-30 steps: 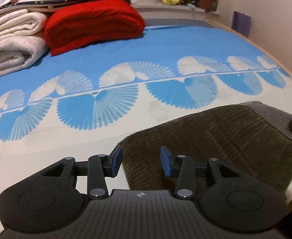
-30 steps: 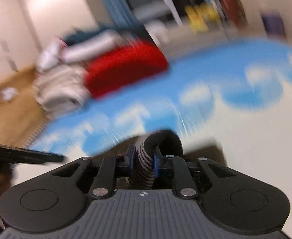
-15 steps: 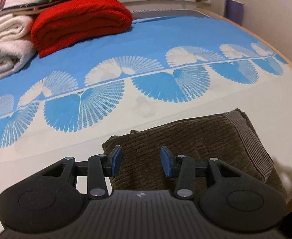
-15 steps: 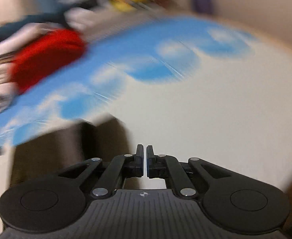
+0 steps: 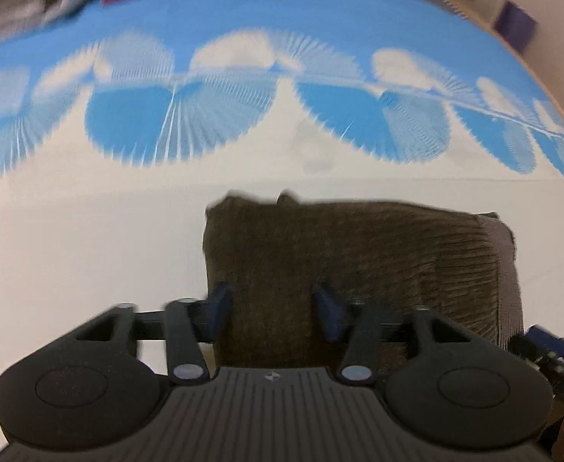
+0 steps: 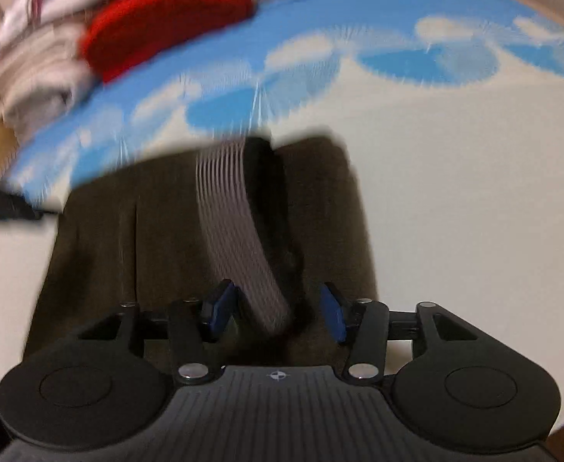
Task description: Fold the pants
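Both grippers hang over the pants, jaws spread apart and holding nothing. Left gripper [image 5: 270,317] sits above the near left part of the pants [image 5: 343,265], its blue pads [image 5: 216,308] on either side of the corduroy but not pinching it. Right gripper [image 6: 278,313] is over the pants [image 6: 135,246] at their waist end, blue pads [image 6: 218,306] wide apart, with the grey ribbed waistband [image 6: 235,227] running up between them from just ahead of the jaws.

Pants lie folded into a compact dark brown block on the sheet [image 5: 89,254], on its plain white part, just short of the blue fan pattern [image 5: 181,123] beyond them. In the left view the waistband [image 5: 501,254] forms the right edge of the block, and the tip of the right gripper [image 5: 547,346] shows just past the pants' near right corner. In the right view a dark blurred shape, likely the left gripper [image 6: 0,208], pokes in at the pants' far left side.

Well beyond the pants, across the blue pattern, a red blanket [image 6: 166,19] lies beside a stack of pale linens [image 6: 35,73]. Both views are blurred.
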Action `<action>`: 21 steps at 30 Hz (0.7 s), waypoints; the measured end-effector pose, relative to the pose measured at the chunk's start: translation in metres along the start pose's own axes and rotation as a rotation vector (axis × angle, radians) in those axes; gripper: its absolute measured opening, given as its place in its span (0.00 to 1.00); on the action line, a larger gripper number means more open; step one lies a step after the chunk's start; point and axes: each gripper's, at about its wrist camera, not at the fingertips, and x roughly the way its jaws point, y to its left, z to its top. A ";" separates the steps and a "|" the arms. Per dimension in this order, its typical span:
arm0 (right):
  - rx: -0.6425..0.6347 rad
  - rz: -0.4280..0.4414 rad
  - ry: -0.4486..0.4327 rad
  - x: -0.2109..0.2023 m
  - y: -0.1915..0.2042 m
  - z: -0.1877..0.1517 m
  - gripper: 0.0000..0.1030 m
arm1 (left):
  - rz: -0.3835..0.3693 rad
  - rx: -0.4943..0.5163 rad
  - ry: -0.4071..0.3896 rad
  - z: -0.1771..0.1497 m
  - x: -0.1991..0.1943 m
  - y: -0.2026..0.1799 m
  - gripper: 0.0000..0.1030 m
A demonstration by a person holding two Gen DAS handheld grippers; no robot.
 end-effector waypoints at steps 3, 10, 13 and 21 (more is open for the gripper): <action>0.079 -0.037 -0.019 0.005 -0.011 0.003 0.73 | 0.017 -0.051 0.032 -0.001 0.012 0.008 0.79; 0.297 0.069 0.108 0.032 -0.044 -0.004 0.90 | -0.144 -0.220 0.119 -0.011 0.048 0.037 0.86; 0.332 0.117 0.138 0.043 -0.046 -0.004 0.93 | -0.222 -0.290 0.141 -0.020 0.066 0.052 0.86; 0.207 0.131 0.038 0.029 -0.021 0.008 0.43 | -0.297 -0.251 0.013 -0.006 0.051 0.058 0.44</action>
